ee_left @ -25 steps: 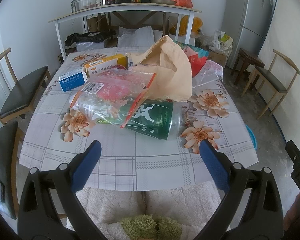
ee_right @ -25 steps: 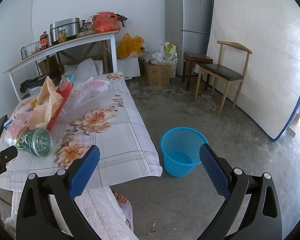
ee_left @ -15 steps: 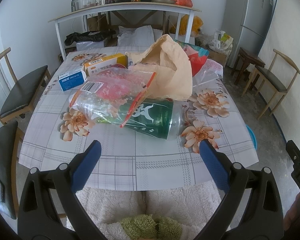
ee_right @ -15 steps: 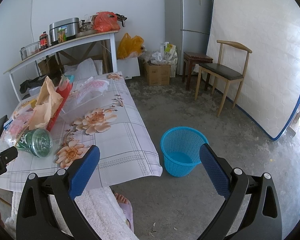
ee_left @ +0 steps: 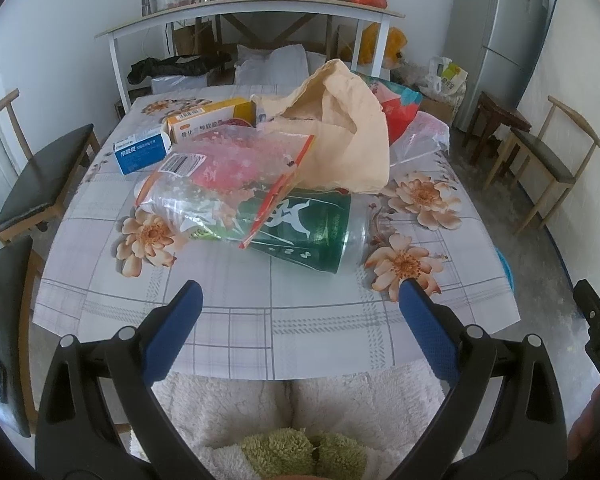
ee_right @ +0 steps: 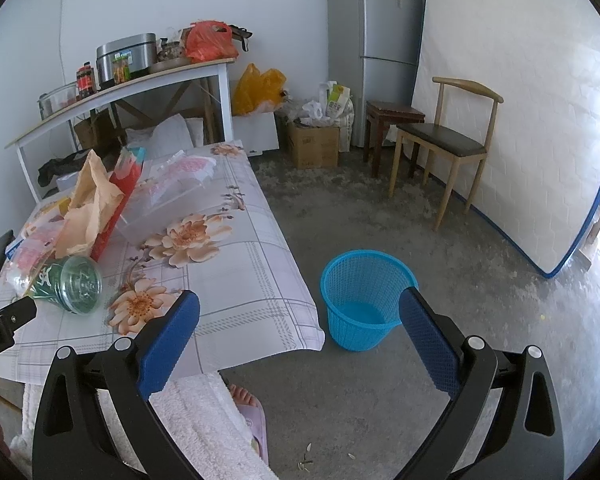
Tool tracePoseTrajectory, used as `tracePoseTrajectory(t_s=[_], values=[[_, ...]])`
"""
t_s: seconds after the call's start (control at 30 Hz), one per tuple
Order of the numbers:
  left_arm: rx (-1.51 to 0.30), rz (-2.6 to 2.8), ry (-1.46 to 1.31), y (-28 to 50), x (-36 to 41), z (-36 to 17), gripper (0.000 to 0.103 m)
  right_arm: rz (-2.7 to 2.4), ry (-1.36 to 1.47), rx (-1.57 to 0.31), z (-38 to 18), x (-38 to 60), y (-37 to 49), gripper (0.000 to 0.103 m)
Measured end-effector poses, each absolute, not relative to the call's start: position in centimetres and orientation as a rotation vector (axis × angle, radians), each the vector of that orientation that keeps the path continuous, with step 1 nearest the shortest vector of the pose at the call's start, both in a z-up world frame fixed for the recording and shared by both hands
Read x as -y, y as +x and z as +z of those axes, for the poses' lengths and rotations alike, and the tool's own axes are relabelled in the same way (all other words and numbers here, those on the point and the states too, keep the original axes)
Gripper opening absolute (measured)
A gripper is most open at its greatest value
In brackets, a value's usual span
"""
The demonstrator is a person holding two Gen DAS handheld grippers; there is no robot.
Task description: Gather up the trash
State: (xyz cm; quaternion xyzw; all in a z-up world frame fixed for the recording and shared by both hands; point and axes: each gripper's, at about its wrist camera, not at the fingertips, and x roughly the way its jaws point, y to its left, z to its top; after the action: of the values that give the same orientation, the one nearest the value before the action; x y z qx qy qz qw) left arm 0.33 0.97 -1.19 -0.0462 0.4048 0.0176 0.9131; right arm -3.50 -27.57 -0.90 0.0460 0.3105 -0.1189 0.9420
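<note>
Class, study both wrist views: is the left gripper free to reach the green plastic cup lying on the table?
Probably yes. The left gripper is open and aimed at the green plastic cup, with only bare tablecloth between them. A clear plastic bag drapes over the cup's far end.

**Materials and surface finish**

I see a glossy, smooth printed cover on the table (ee_left: 260,320). The cup (ee_left: 300,232) at its near edge is clear glossy plastic with a green printed sleeve. The zip bag (ee_left: 220,176) is crinkled transparent film. The paper bag (ee_left: 348,140) is matt and creased. My gripper pads (ee_right: 168,344) are blue textured rubber on matt black plastic. The basket (ee_right: 364,300) is blue plastic mesh on rough concrete.
</note>
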Motion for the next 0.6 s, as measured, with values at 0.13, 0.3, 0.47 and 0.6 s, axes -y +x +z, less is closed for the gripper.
tracePoseTrajectory(t_s=[0.13,0.3,0.47,0.6], values=[[-0.852,0.004,-0.121,0.6,-1.3,-1.6,0.095,-0.241,0.096,-0.634,-1.1,27.5,-3.4,0.097],[-0.879,-0.029,-0.139,1.1,-2.0,-2.0,0.095,-0.237,0.105,-0.637,-1.5,27.2,-2.9,0.097],[-0.878,-0.082,-0.162,1.6,-3.0,-1.7,0.095,-0.232,0.116,-0.621,-1.6,26.5,-1.9,0.097],[-0.860,-0.128,-0.192,2.1,-4.1,-1.4,0.095,-0.219,0.121,-0.602,-1.2,25.7,-0.9,0.097]])
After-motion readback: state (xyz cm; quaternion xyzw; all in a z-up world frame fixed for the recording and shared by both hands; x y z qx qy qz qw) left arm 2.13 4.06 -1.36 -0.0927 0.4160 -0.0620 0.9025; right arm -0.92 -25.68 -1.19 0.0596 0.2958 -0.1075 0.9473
